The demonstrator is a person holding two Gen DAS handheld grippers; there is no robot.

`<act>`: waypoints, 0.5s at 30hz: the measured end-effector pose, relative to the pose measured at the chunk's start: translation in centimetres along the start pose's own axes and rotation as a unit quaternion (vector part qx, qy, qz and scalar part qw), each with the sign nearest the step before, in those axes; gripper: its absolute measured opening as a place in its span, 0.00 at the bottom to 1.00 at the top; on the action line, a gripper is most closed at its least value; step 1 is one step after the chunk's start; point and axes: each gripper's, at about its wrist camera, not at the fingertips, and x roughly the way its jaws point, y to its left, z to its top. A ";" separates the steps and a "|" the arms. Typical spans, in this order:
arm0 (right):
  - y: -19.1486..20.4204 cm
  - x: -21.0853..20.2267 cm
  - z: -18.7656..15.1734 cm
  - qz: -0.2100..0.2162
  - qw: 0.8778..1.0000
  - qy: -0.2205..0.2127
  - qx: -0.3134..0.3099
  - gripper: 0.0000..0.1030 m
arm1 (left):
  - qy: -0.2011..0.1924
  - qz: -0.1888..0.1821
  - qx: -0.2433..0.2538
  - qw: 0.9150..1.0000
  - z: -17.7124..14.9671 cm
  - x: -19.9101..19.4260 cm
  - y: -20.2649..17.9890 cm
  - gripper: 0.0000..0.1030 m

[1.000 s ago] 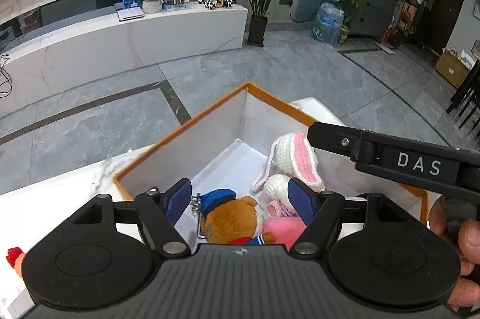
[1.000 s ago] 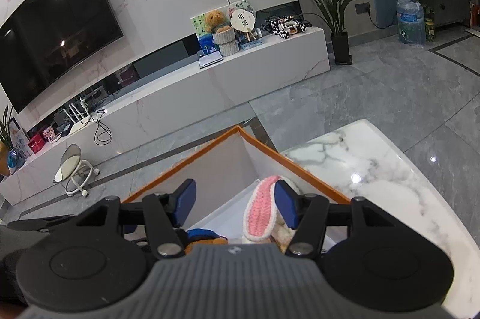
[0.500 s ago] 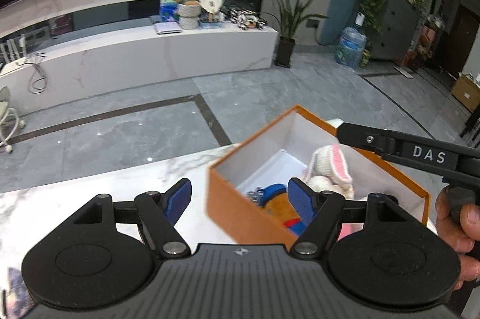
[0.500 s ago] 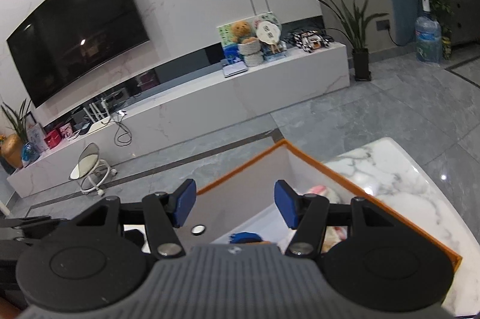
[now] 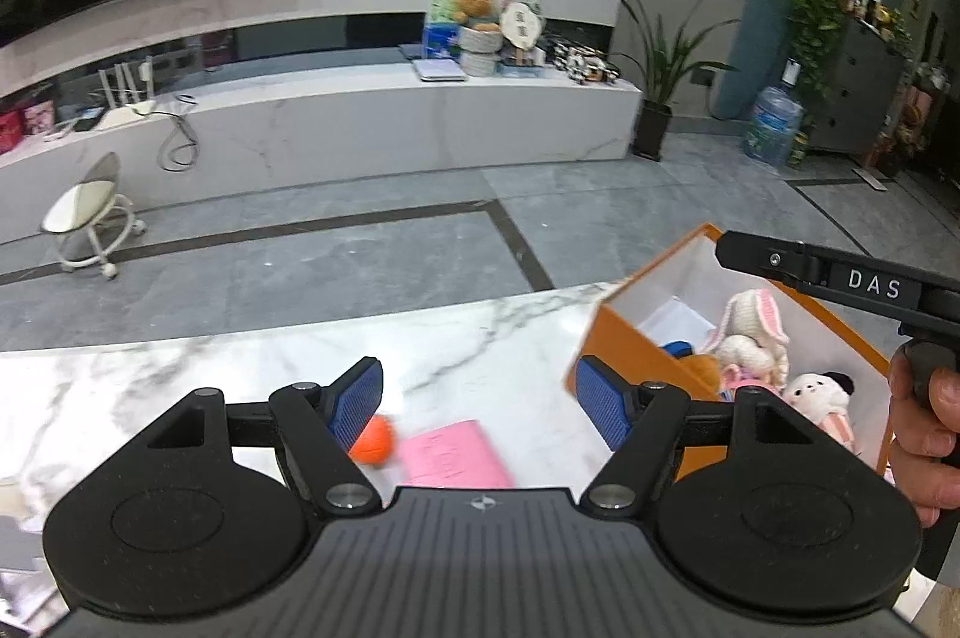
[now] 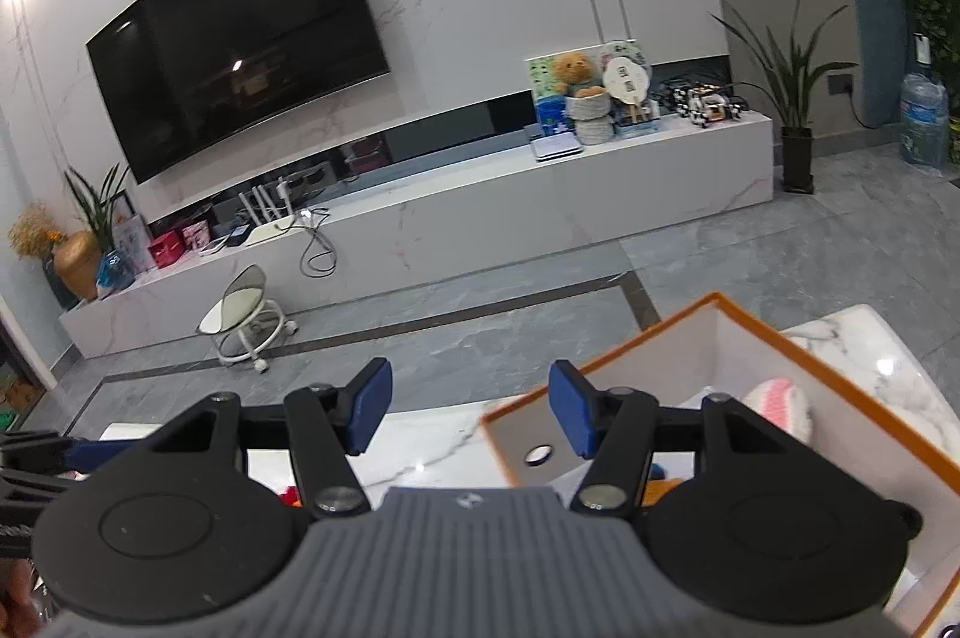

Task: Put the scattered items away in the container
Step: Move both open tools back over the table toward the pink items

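Observation:
An orange box (image 5: pixel 624 338) with white inside stands on the marble table (image 5: pixel 240 374) at the right. It holds a white bunny with pink ears (image 5: pixel 753 323), a brown bear with a blue cap (image 5: pixel 699 368) and a small white plush (image 5: pixel 819 395). My left gripper (image 5: pixel 477 395) is open and empty, left of the box, above an orange ball (image 5: pixel 373 443) and a pink card (image 5: pixel 453 455). My right gripper (image 6: pixel 470 407) is open and empty above the box's left wall (image 6: pixel 600 434). The right gripper's body (image 5: pixel 840 278) shows over the box in the left wrist view.
The table's far edge drops to a grey tiled floor (image 5: pixel 360 248). A white stool (image 6: pixel 243 320) and a long white TV bench (image 6: pixel 480 212) stand beyond. A red item (image 6: pixel 289 494) shows on the table under the right gripper.
Both grippers have swung left, away from over the box. The box has shifted to the right in both views, and the ball and pink card have come into the left wrist view.

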 end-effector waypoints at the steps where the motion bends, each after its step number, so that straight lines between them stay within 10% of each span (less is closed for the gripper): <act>1: 0.5 0.0 0.0 0.003 1.000 0.000 -0.002 0.59 | -0.003 0.004 -0.002 1.000 0.0 -0.6 0.5 0.81; 15: 6.0 0.2 -1.7 0.028 0.998 0.016 -0.046 0.60 | -0.030 0.056 -0.045 0.997 -1.4 -6.4 7.6 0.86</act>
